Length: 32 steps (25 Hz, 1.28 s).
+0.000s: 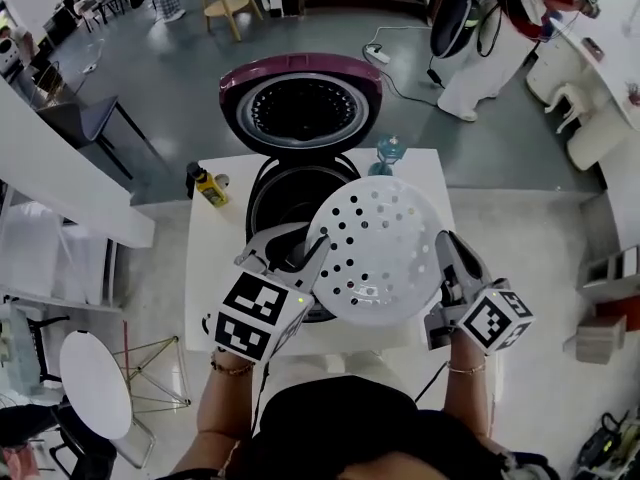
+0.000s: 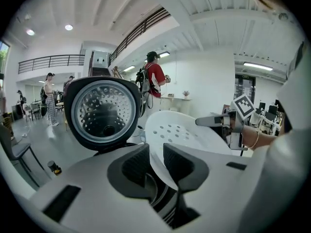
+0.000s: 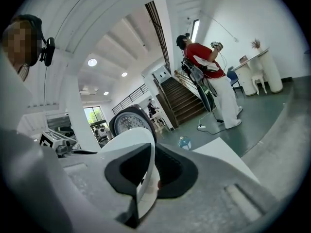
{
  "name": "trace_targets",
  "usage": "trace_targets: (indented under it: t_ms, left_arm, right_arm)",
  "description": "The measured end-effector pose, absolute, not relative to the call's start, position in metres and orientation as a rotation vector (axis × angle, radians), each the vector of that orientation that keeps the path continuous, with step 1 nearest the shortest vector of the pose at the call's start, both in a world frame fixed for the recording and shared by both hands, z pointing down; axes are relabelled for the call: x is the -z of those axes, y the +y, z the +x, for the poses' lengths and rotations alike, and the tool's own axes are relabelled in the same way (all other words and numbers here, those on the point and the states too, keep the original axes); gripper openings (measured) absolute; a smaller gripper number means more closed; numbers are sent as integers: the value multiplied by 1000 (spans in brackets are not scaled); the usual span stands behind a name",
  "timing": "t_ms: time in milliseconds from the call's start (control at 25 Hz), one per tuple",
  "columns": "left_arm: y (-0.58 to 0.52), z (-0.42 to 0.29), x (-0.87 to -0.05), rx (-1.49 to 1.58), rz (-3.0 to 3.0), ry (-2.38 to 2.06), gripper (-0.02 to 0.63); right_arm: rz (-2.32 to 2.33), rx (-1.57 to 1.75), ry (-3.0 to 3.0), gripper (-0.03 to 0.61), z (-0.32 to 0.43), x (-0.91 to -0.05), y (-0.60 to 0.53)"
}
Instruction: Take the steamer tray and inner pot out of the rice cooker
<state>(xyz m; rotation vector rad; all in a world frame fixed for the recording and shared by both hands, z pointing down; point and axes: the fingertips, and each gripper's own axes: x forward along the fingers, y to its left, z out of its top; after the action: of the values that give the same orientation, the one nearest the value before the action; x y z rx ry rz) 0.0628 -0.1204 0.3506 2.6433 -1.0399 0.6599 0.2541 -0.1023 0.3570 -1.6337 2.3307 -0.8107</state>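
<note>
Count: one rice cooker [image 1: 262, 200], one lid [image 1: 300, 103] swung fully open and standing past the table's far edge, one steamer tray [image 1: 385, 253], two grippers, two marker cubes, two small bottles. Steamer tray is white, round and perforated. It is held up off the cooker, over the near right part of the dark well [image 1: 285, 190], covering roughly half of it from the head view. The inner pot cannot be told apart from that dark well. Left gripper [image 1: 312, 260]: jaws clamped on the tray's left rim; in the left gripper view the rim runs through the narrow slot between the two dark pads. Right gripper [image 1: 448, 250]: jaws clamped on the opposite, right rim, with the white edge pinched between its pads in the right gripper view. The tray hangs between the two grippers and touches nothing else that I can see. Table [image 1: 215, 268] is white and square, with the cooker at its middle. Yellow-capped bottle [image 1: 207, 185] stands at the far left corner, near the cooker but apart from it. Blue-tinted bottle [image 1: 389, 152] stands at the far edge, just right of the lid. Bare strip of table left of the cooker. On the right, the tray's rim and the right gripper sit about over the table's right edge. Grey floor lies open beyond the right and far edges. One person [image 1: 480, 28] stands well apart, far right.
</note>
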Motion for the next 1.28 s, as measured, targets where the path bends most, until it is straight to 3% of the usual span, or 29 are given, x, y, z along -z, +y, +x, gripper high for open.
trace_targets:
  t_ms: [640,960,1280]
  left_arm:
    - [-41,218,-408,-760,2557,-1009,86]
    - [-35,249,-510,-975,2439,-979,89]
    - [-49,254,-601,-990,2292,-949,83]
  right_arm:
    - [-1751,978,2322,32,409,-413,-18]
    - [-1799,1175,2347,31,439,-509,-10]
    - [-1804,1334,2406,32,446,-594,-29]
